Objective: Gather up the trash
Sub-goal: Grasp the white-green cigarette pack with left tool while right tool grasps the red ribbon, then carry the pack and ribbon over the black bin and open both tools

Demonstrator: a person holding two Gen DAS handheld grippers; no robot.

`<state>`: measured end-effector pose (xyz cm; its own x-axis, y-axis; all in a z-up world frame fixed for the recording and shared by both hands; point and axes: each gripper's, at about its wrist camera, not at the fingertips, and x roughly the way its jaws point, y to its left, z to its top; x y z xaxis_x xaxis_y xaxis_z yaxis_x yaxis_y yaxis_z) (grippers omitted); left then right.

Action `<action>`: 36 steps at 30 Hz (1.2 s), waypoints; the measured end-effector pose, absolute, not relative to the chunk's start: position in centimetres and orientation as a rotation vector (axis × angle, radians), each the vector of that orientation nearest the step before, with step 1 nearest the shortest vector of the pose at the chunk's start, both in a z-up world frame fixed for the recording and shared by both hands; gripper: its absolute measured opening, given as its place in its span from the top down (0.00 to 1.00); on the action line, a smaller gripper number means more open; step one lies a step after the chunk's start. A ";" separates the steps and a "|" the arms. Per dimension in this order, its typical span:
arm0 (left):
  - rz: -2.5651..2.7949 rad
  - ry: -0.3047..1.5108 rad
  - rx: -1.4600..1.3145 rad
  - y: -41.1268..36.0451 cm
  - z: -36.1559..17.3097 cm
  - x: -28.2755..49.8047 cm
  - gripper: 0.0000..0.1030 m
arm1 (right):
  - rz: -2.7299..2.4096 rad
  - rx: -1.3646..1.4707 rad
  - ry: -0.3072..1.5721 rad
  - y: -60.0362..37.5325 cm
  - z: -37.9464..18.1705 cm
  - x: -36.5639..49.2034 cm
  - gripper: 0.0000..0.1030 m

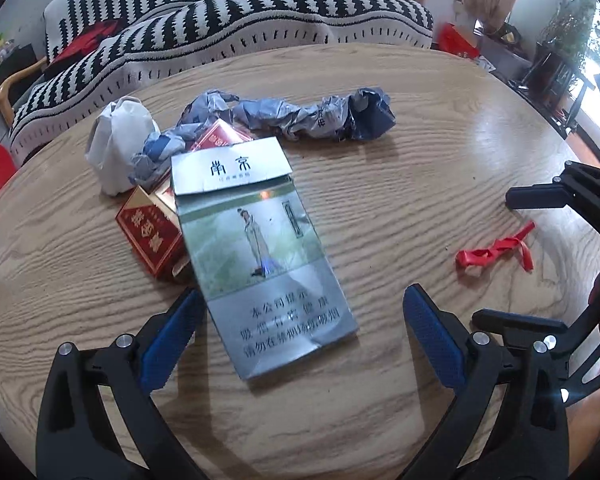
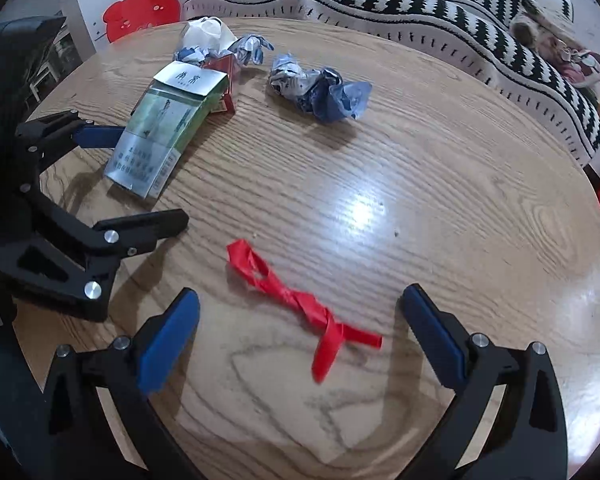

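Left gripper [image 1: 300, 320] held wide open, silver cigarette pack [image 1: 256, 256] lying flat between its fingers. Right gripper [image 2: 300, 320] also spread open around red wrapper strip [image 2: 300, 304] on wooden table [image 2: 440, 208].

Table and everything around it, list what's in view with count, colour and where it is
Table: one, light wood grain, round, under all the trash.
Silver-green cigarette pack: one, lying flat, lid flipped open, between the left fingers.
Red cigarette pack: one, red and gold, touching the silver-green pack's far side.
White tissue wad: one, white, behind the red pack.
Crumpled paper: blue-grey, strung across the far middle of the table; piece count unclear.
Red ribbon: one, twisted, flat on the table between the right fingers.
Sofa throw: one, black-and-white, beyond the table.
Left gripper: one, black with blue pads, open around the silver-green pack.
Right gripper: one, black with blue pads, open over the ribbon.
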<state>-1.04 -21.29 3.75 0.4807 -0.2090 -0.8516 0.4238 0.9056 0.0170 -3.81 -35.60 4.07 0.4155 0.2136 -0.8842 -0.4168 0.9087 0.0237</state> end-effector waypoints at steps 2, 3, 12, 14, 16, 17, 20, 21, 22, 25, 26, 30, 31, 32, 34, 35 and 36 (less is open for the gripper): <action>-0.405 0.995 0.245 -21.4 3.7 -1.1 0.06 | 0.403 -0.213 1.073 -35.6 4.1 -3.5 0.05; -0.416 0.992 0.249 -21.5 3.8 -1.0 0.06 | 0.402 -0.213 1.075 -35.7 4.2 -3.5 0.05; -0.487 0.991 0.219 -20.8 4.7 -1.4 0.41 | 0.297 -0.176 1.038 -36.0 5.5 -3.9 0.91; -0.495 0.996 0.223 -20.8 4.8 -1.7 0.41 | 0.246 -0.190 1.028 -35.5 5.5 -4.5 0.91; -0.507 1.009 0.204 -20.3 4.9 -1.8 0.41 | 0.208 -0.166 1.020 -35.3 5.4 -5.1 0.91; -0.513 1.018 0.193 -20.1 5.0 -1.8 0.41 | 0.181 -0.128 1.017 -35.4 5.4 -5.4 0.91; -0.534 1.040 0.158 -19.3 5.2 -1.8 0.41 | 0.143 -0.045 0.996 -35.3 5.8 -6.5 0.91; -0.545 1.045 0.150 -19.1 5.2 -1.9 0.41 | 0.133 -0.030 0.981 -35.3 6.0 -6.9 0.91; -0.557 1.046 0.145 -18.9 5.5 -2.1 0.41 | 0.116 -0.019 0.964 -35.1 6.2 -7.6 0.91; -0.572 1.027 0.168 -18.6 5.9 -2.9 0.41 | 0.094 0.066 0.914 -35.0 6.7 -10.4 0.91; -0.579 1.021 0.174 -18.5 6.1 -3.2 0.41 | 0.085 0.085 0.906 -35.1 6.7 -11.2 0.91; -0.625 1.003 0.184 -18.3 7.2 -4.7 0.41 | 0.023 0.163 0.883 -36.7 7.0 -15.4 0.91; -0.637 0.992 0.194 -18.4 7.5 -5.3 0.41 | 0.010 0.183 0.886 -37.3 7.0 -16.4 0.91; -0.649 0.983 0.204 -18.6 7.6 -5.9 0.41 | -0.010 0.209 0.896 -38.1 7.0 -17.6 0.91; -0.684 0.971 0.220 -19.1 8.1 -7.5 0.41 | -0.043 0.242 0.902 -39.4 7.1 -20.1 0.91; -0.700 0.970 0.220 -19.2 8.3 -8.1 0.41 | -0.067 0.262 0.908 -40.3 7.2 -21.8 0.91; -0.726 0.966 0.211 -19.4 8.8 -9.4 0.41 | -0.083 0.278 0.915 -40.8 7.3 -23.1 0.91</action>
<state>-9.39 -19.42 8.82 0.3570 -0.4678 -0.8085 0.6470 0.7482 -0.1473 -23.08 -40.79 7.27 0.6097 0.0466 -0.7912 0.1887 0.9610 0.2020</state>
